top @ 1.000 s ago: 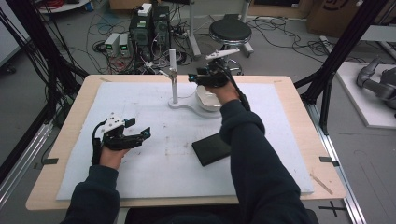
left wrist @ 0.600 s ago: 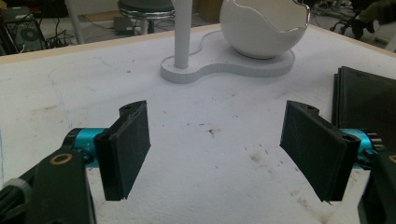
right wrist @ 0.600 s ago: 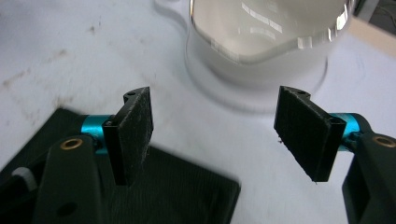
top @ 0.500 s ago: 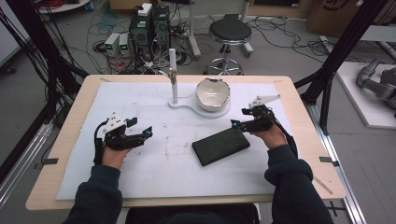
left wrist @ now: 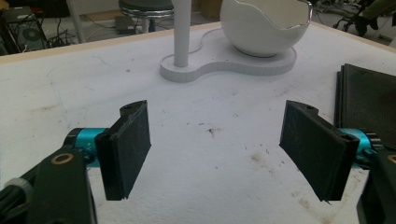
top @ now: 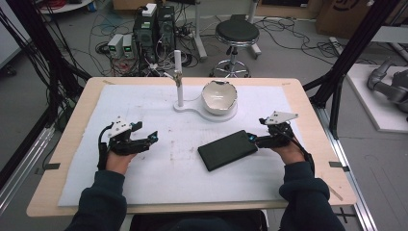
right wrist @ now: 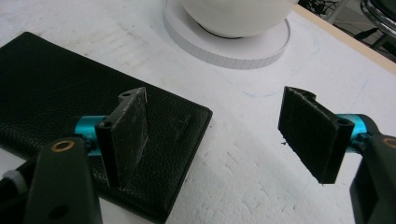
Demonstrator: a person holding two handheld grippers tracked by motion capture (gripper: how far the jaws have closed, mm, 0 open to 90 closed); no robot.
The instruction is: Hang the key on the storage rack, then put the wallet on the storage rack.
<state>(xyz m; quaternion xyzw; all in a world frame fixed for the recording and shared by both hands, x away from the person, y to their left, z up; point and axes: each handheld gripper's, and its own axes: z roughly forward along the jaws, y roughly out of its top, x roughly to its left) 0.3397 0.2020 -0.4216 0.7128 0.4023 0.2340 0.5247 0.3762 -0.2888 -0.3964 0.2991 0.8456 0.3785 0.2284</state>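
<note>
High view is showing a flat rectangular black wallet (top: 227,149) with a grained leather-like surface lying on the white foam mat (top: 159,192), in front of a glossy white eggshell-shaped bowl (top: 219,96) on a white stand (top: 185,107). The right gripper (top: 253,139) is lying low at the wallet's right corner, its jaws having just been opening and now spreading wide with nothing clamped. The left gripper (top: 147,138) is resting well left of the wallet, jaws gaping empty.
</note>
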